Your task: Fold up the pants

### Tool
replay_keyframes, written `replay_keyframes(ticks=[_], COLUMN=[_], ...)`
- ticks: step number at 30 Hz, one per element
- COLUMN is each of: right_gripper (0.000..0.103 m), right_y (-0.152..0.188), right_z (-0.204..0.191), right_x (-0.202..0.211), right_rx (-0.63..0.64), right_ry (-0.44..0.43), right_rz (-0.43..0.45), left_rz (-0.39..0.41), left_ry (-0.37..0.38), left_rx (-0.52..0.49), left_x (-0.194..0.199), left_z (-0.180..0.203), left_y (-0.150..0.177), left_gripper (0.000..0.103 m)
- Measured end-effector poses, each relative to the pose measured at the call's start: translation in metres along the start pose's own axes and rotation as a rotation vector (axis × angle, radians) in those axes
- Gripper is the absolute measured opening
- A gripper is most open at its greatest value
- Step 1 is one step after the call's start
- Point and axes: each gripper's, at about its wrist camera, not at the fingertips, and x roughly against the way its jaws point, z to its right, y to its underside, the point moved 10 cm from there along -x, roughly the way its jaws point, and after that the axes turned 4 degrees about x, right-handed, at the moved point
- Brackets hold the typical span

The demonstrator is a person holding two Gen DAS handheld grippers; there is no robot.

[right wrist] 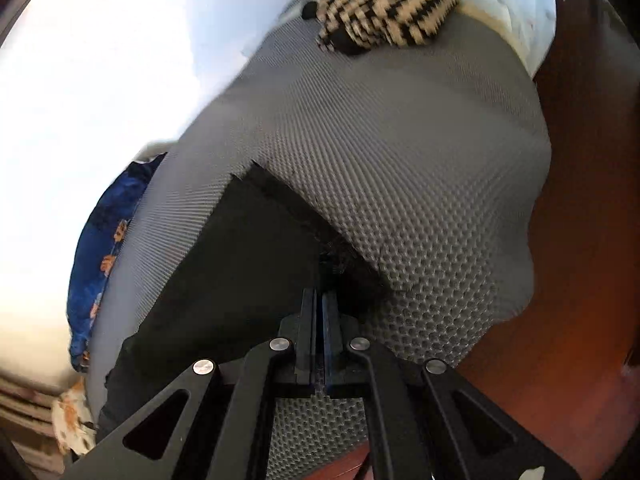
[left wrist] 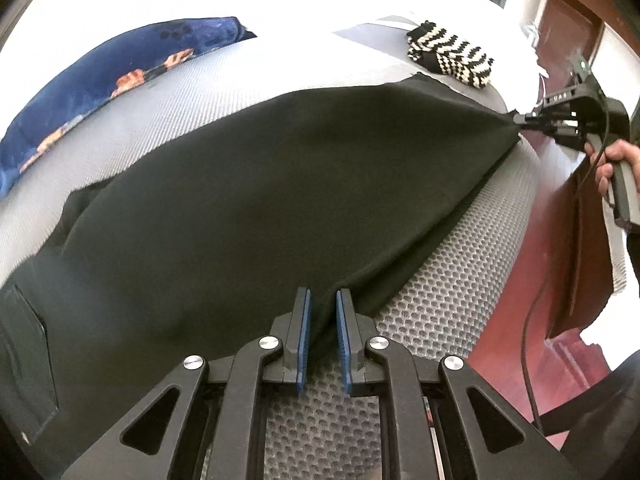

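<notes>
Black pants [left wrist: 248,184] lie stretched across a grey textured mat [left wrist: 448,288]. My left gripper [left wrist: 322,300] has its blue pads a little apart with a fold of the pants' near edge between them. My right gripper [left wrist: 520,119] shows at the far right of the left wrist view, pinching the pants' far corner and pulling it taut. In the right wrist view, my right gripper [right wrist: 319,298] is shut on the black fabric [right wrist: 240,256], which runs off to the left over the mat [right wrist: 400,152].
A black-and-cream striped knit item [left wrist: 450,56] lies at the mat's far end, also in the right wrist view [right wrist: 384,4]. A blue patterned cloth [left wrist: 108,80] lies along the left side. Reddish wooden furniture [left wrist: 576,240] is beyond the mat's right edge.
</notes>
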Motion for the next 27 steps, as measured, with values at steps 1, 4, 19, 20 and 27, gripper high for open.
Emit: replay_keyframes(ticks=[1,4,19,20,27], right_gripper=[0.002,0.002,0.002,0.002,0.02], right_y=[0.0,0.001,0.013,0.013,0.0], right_z=[0.002,0.005,0.027,0.027,0.025], right_x=[0.001,-0.001,-0.016,-0.018,0.001], right_rx=[0.01,0.041,-0.033,-0.016,-0.041], right_ry=[0.007,0.05,0.085,0.093,0.102], right_rz=[0.002,0.007,-0.03,-0.036,-0.021], left_rz=[-0.006,-0.012,-0.01,-0.032,-0.016], left_ry=[0.021,0.073,0.105,0.102,0.117], left_rx=[-0.01,-0.042,0.063,0.08,0.126], left_x=[0.0,0.002,0.015,0.01,0.013], left_z=[0.005,0.015,-0.015,-0.018,-0.023], left_y=[0.0,0.004,0.009,0.013,0.014], left_gripper=[0.013,0.013,0.013,0.013,0.013])
